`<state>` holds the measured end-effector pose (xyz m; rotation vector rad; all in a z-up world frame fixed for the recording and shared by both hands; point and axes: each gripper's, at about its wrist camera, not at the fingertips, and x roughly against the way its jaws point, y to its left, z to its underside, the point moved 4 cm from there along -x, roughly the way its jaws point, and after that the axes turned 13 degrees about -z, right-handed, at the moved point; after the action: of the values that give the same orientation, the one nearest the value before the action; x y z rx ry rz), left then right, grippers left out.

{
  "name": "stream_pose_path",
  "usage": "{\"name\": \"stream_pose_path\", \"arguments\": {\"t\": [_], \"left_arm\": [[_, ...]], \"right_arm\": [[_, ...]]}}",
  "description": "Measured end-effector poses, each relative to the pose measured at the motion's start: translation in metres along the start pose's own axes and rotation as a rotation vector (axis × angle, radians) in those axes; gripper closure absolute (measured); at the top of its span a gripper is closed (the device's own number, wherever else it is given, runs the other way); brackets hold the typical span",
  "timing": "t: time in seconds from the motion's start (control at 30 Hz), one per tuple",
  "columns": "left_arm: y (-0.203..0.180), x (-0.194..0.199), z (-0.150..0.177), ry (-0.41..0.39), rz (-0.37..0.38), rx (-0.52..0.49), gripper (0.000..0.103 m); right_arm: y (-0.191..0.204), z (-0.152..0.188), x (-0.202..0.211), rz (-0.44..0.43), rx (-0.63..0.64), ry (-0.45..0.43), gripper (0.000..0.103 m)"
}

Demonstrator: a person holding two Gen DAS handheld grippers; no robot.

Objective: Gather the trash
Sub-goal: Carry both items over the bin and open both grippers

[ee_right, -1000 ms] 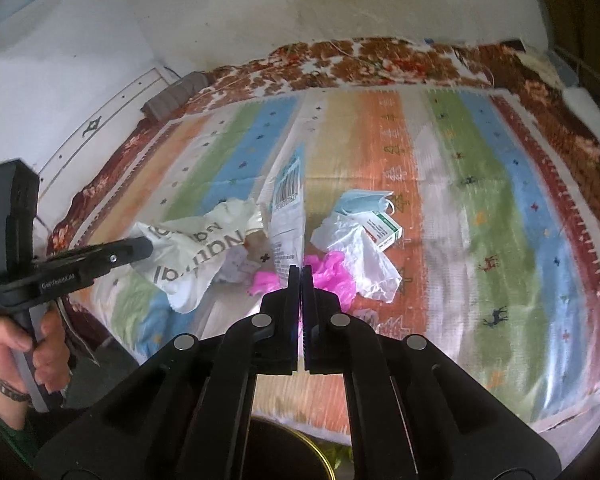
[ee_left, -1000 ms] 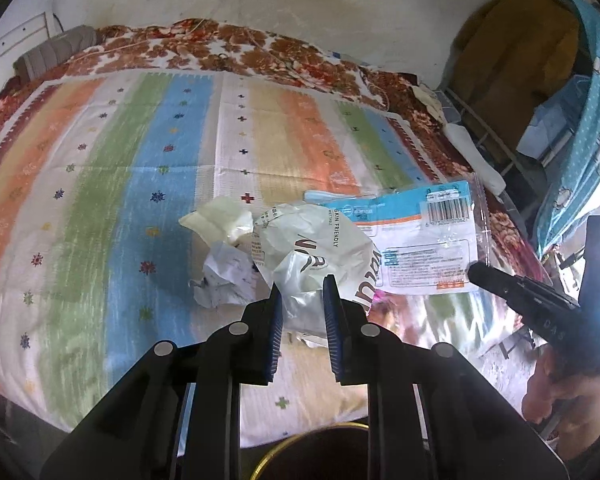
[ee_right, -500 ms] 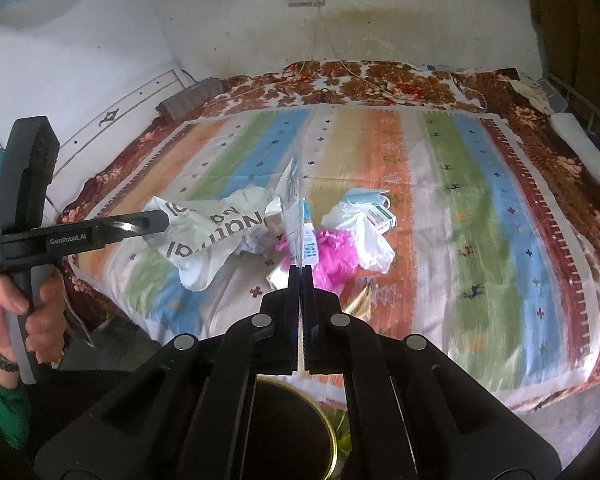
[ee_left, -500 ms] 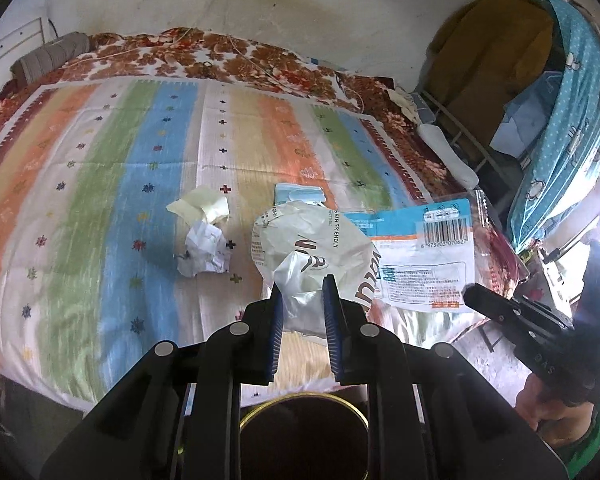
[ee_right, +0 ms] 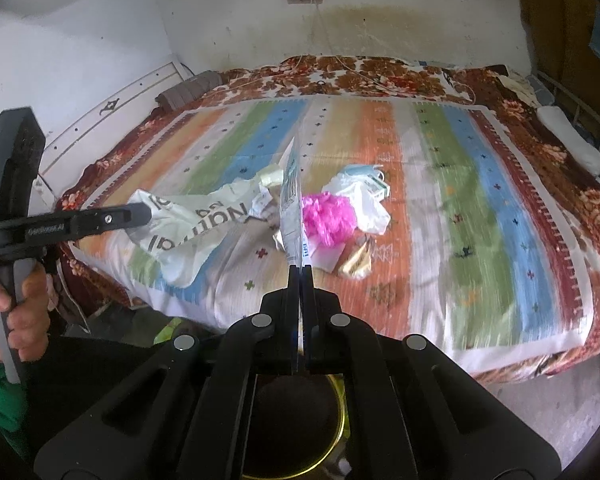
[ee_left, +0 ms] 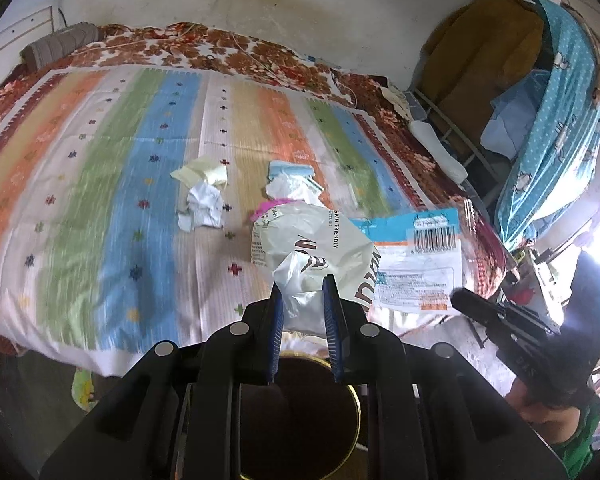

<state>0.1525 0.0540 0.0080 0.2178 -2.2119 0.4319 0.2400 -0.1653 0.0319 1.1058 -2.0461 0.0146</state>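
Setting: bedroom; stained white wall [ee_right: 420, 40] behind a bed [ee_left: 20, 92] with a floral blanket, overlaid by a striped mat [ee_left: 100, 184].
Left tool [ee_left: 303, 286]: blue-padded jaws narrowly parted, clamped on a bunched corner of a crumpled white plastic bag [ee_left: 312, 248] with brown lettering; bag lifted clear of the mat, ahead of the tips.
Right tool [ee_right: 300, 267]: jaws fully closed, pinching the edge of a flat printed wrapper [ee_right: 293, 216]; wrapper stands edge-on, straight ahead of the tips. In the left wrist view the same wrapper shows a blue band and a barcode, just right of the bag.
Bin: round container with a yellow rim [ee_right: 342, 412], dark inside, on the floor directly below both tools, at the near edge of the bed.
Trash on the mat, ahead of the left tool: crumpled white paper [ee_left: 204, 204] touching pale yellow paper [ee_left: 200, 170], left of the bag.
Trash on the mat, ahead of the right tool: pink crumpled item [ee_right: 328, 216], thin white bag [ee_right: 360, 200], blue face mask [ee_right: 358, 170], small green-and-white box [ee_right: 380, 188], small packets [ee_right: 356, 264] nearest the tips.
Hands: one hand [ee_right: 20, 308] grips the left tool handle; green sleeve below it.
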Motion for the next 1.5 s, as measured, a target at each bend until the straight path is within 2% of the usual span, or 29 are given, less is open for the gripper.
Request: {"name": "stream_pose_path", "arguments": {"t": [0.43, 0.77, 1.03, 1.27, 1.5], "left_arm": [[0.003, 0.009, 0.049, 0.046, -0.021, 0.006, 0.085], [0.002, 0.009, 0.087, 0.105, -0.048, -0.001, 0.085], [0.0, 0.0, 0.111, 0.171, -0.098, -0.022, 0.085], [-0.003, -0.015, 0.134, 0.235, -0.148, -0.045, 0.085], [-0.007, -0.029, 0.143, 0.274, -0.184, -0.077, 0.085]], "right_arm": [[0.017, 0.053, 0.005, 0.008, -0.007, 0.064, 0.102], [0.033, 0.095, 0.008, -0.019, -0.02, 0.123, 0.102], [0.041, 0.129, -0.002, -0.038, -0.062, 0.215, 0.102], [0.041, 0.143, -0.014, -0.029, -0.082, 0.281, 0.102], [0.038, 0.154, -0.031, -0.018, -0.099, 0.358, 0.102]]}}
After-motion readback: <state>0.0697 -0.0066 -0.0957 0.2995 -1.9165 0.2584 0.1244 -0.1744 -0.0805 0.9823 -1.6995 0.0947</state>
